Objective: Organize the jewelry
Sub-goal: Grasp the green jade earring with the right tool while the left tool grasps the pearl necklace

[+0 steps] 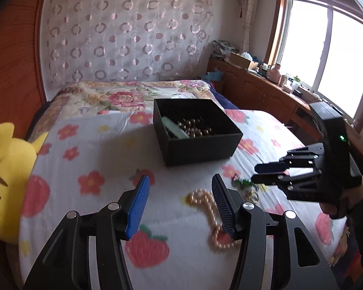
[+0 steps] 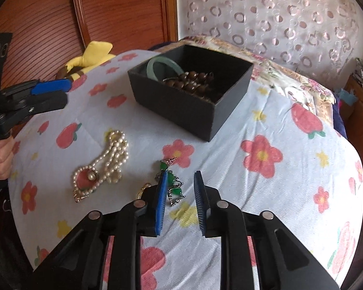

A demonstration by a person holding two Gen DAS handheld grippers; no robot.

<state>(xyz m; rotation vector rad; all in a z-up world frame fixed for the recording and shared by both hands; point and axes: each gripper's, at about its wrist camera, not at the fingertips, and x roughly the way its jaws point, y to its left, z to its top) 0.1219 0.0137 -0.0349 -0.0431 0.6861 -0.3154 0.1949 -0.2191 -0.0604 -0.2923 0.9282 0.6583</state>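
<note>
A black box (image 1: 200, 145) (image 2: 181, 106) stands on the flowered bedsheet and holds a green bangle (image 2: 162, 66) and brown wooden beads (image 2: 193, 83). A pearl necklace (image 2: 104, 162) (image 1: 213, 215) lies on the sheet in front of it. A green-stone piece of jewelry (image 2: 173, 183) (image 1: 242, 182) lies to its right, with a small gold ring (image 2: 142, 189) beside it. My left gripper (image 1: 180, 183) is open above the sheet, its right finger over the pearls. My right gripper (image 2: 180, 176) is open and hovers over the green piece, holding nothing.
A yellow plush toy (image 1: 4, 176) lies at the bed's left edge by the wooden headboard (image 2: 60, 12). A folded floral quilt (image 1: 123, 96) sits behind the box. A wooden cabinet with clutter (image 1: 266, 87) runs under the window at the right.
</note>
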